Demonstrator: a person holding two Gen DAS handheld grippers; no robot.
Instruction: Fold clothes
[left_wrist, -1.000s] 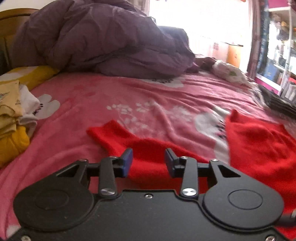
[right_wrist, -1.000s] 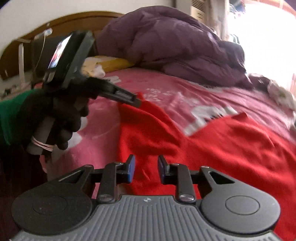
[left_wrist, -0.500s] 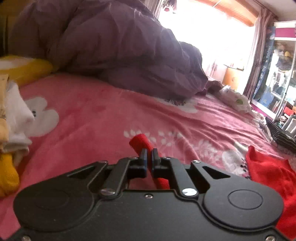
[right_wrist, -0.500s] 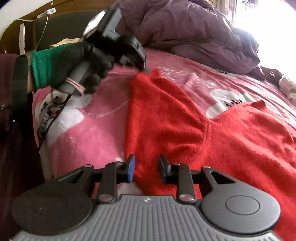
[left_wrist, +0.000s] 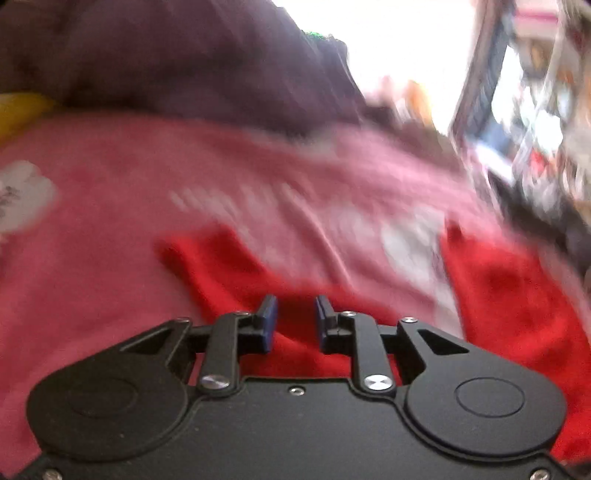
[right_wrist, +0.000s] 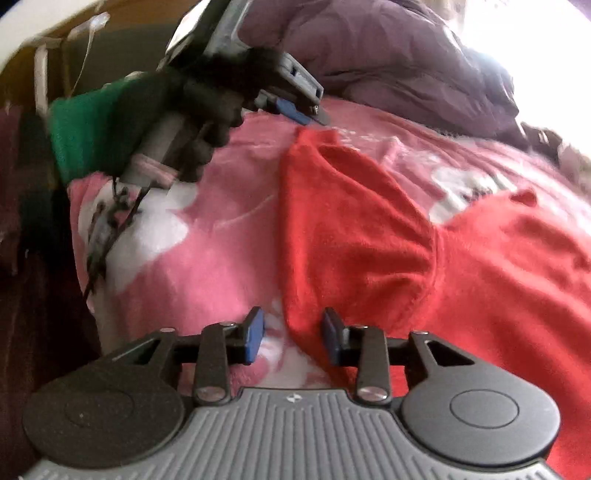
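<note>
Garment: a red fleece top (right_wrist: 369, 236) lies spread on the bed, its body to the right and one sleeve (right_wrist: 325, 177) stretched toward the far left, cuff end farthest away.
Sleeve in left wrist view: the same sleeve (left_wrist: 229, 266) runs from the near centre to the far left; the body of the top (left_wrist: 517, 295) lies to the right, with a strip of blanket between them.
Left gripper: seen from the right wrist camera, the left gripper (right_wrist: 314, 114) hangs just above the sleeve's far cuff; its jaws have just been opening and stand apart. In its own view (left_wrist: 295, 317) red cloth shows in the gap, but the blue pads (left_wrist: 268, 317) do not press on it, as far as the blurred picture lets me judge.
Left hand: a dark glove with a green cuff (right_wrist: 192, 110) wraps the gripper's handle.
Right gripper: the right gripper (right_wrist: 291, 332) is low over the near edge of the top, where sleeve meets body; its jaws have just been opening wider. The red edge lies between the pads without being pinched.
Bedding: a pink flowered blanket (right_wrist: 192, 266) under the top; a purple duvet (right_wrist: 388, 48) heaped at the far side.
Far left: a yellow item (left_wrist: 18, 110) at the edge, too blurred to name.
</note>
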